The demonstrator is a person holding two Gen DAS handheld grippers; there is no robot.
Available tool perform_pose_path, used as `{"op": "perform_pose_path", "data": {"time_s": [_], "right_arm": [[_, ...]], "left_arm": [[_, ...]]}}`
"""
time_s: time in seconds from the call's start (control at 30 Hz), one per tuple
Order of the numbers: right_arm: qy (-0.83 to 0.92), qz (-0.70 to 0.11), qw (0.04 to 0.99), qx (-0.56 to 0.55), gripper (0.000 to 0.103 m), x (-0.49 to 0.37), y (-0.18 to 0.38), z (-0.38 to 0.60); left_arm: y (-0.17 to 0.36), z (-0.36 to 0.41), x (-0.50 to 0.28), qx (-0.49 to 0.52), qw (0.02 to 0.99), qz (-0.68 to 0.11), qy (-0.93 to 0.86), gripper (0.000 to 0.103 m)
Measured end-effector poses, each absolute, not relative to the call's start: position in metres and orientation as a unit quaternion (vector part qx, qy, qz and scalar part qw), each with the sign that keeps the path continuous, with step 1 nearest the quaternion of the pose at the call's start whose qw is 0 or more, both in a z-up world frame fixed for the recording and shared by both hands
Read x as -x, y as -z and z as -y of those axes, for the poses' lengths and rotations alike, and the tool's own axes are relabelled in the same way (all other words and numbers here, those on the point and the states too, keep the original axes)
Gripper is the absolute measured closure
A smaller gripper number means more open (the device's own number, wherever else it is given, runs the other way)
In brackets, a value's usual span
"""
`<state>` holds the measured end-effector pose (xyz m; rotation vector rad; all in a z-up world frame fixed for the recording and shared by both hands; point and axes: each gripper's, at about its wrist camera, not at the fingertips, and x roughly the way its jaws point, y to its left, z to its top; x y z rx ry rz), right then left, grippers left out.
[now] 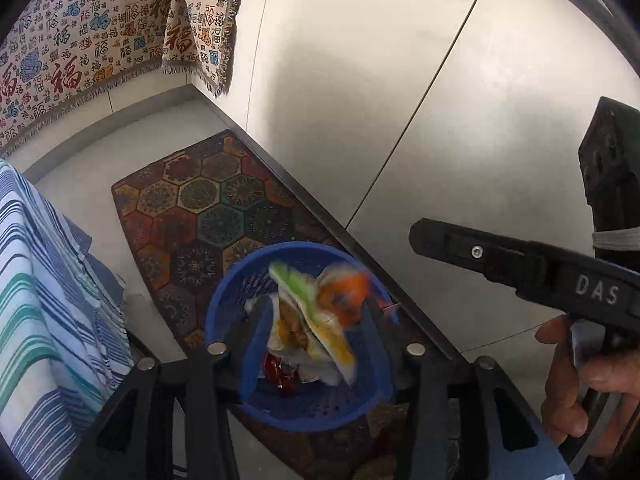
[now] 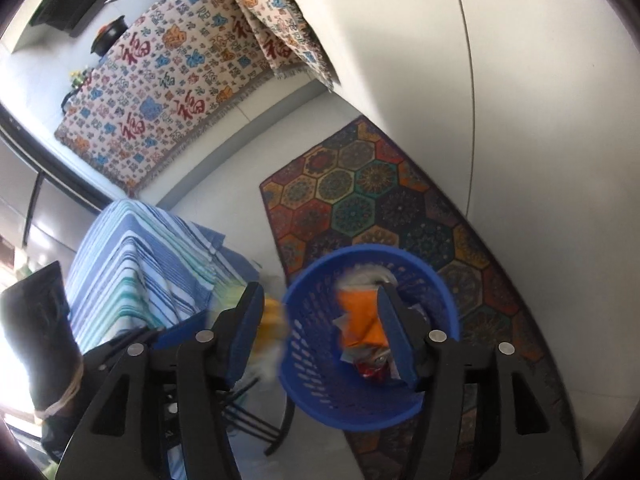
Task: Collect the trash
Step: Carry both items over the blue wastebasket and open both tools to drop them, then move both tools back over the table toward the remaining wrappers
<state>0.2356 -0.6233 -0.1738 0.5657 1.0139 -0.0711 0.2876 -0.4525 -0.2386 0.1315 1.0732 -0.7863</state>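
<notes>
A blue perforated basket [image 1: 352, 400] stands on a patterned rug and holds crumpled wrappers, a red one [image 1: 282, 372] at the bottom. My left gripper [image 1: 312, 320] is open right above the basket. A green, yellow and orange wrapper [image 1: 320, 312], blurred, is in the air between its fingers, touching neither. My right gripper [image 2: 320, 328] is open and empty above the basket [image 2: 320, 392], its right finger over an orange wrapper [image 2: 360, 316] inside. The right gripper also shows in the left wrist view [image 1: 520, 264], held by a hand.
A hexagon-patterned rug [image 1: 192, 208] lies along a white cabinet front [image 1: 400, 80]. A table with a blue striped cloth [image 1: 52, 300] stands left of the basket. A cloth printed with Chinese characters [image 2: 160, 92] hangs behind.
</notes>
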Motion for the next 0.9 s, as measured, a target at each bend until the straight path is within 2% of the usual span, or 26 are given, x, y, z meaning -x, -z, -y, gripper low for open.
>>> {"op": "perform_pose_path", "data": {"time_s": [0.23,0.3,0.37,0.67,0.9], "right_arm": [[0.059,-0.466,0.855,-0.22,0.026,-0.231,0.159,0.62],[0.072,-0.461,0.864,-0.189,0.016,-0.231,0.152,0.613],[0.078,-0.457,0.87,-0.165,0.012,-0.232,0.145,0.603],[0.03,-0.412,0.907,-0.08,0.012,-0.223,0.114,0.514],[-0.097,-0.411,0.905,-0.05,0.012,-0.218,0.098,0.369]], "left_arm": [[0.223,0.445,-0.281,-0.06,0.796,-0.483,0.359,0.049],[0.21,0.431,-0.272,-0.058,0.804,-0.473,0.356,0.048],[0.197,0.413,-0.263,-0.054,0.81,-0.467,0.351,0.046],[0.156,0.266,-0.21,-0.032,0.849,-0.447,0.28,0.041],[0.162,0.119,-0.203,-0.014,0.877,-0.456,0.15,0.039]]}}
